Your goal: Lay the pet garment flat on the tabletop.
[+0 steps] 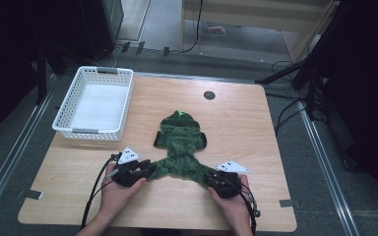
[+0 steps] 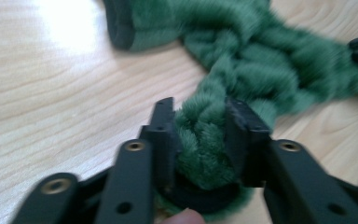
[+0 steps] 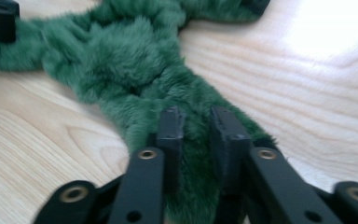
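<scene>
Gripping: left gripper [image 2: 199, 125] pinches the garment's [image 1: 181, 142] lower-left leg, right gripper [image 3: 196, 126] pinches the lower-right one, I reckon both hold.
Garment: green fuzzy thing, mid-frame on the table [image 1: 256, 147], long axis running up the frame away from me.
Nearer hand: neither, one leg each.
Room: basket [image 1: 96, 102] upper left; bare wood right; near edge close.

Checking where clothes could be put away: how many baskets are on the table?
1. A white basket stands at the table's far left corner, left of the green fuzzy garment. Nothing shows inside it, and none seems hidden.
</scene>
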The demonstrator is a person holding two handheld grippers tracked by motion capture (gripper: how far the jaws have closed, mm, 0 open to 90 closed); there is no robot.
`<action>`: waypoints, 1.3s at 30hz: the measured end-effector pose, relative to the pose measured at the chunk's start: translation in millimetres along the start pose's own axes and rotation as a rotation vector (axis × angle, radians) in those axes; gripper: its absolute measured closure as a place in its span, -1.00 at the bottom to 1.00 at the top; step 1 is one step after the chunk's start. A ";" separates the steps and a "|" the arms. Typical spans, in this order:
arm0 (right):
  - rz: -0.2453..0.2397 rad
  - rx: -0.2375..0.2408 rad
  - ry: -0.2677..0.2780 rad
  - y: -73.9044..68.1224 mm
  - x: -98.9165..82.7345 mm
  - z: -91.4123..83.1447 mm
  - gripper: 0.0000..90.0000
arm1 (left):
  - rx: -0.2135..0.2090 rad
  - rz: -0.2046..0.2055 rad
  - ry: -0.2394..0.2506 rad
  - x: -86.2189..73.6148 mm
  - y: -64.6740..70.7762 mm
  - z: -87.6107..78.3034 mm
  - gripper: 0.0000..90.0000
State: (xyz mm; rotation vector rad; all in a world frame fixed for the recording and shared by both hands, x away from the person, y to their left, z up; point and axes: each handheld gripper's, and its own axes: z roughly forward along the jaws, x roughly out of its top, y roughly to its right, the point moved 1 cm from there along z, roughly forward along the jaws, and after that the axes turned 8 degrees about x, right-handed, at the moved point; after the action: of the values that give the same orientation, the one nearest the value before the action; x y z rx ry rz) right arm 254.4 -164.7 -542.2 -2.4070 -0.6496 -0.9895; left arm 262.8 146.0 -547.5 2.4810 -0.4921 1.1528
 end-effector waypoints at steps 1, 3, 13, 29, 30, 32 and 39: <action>-0.007 0.001 0.021 -0.8 1.0 -2.8 0.54 | -0.009 -0.007 0.012 1.8 0.0 -3.4 0.36; -0.023 -0.006 0.058 -1.7 3.2 -8.7 0.50 | -0.007 -0.010 0.024 4.9 -0.3 -8.0 0.30; -0.002 0.000 -0.011 7.3 -1.9 -2.1 0.33 | 0.008 0.026 -0.061 -3.5 -2.0 -0.1 0.15; -0.024 0.027 0.111 13.7 92.8 22.7 0.46 | 0.013 0.015 -0.035 -10.6 -11.9 3.7 0.48; -0.020 0.026 0.111 14.6 103.1 30.2 0.46 | 0.009 0.012 -0.037 -10.6 -12.2 3.5 0.47; -0.008 0.030 0.104 18.1 131.4 54.9 0.44 | 0.007 0.011 -0.036 -10.9 -11.9 3.0 0.46; 0.081 0.049 0.005 29.2 177.8 134.4 0.41 | 0.004 0.008 -0.034 -11.0 -12.6 3.2 0.45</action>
State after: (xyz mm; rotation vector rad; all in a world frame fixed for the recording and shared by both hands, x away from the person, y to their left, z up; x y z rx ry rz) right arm 453.4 -67.2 -504.0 -2.3679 -0.5632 -0.9361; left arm 263.9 157.2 -560.2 2.5077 -0.5104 1.1170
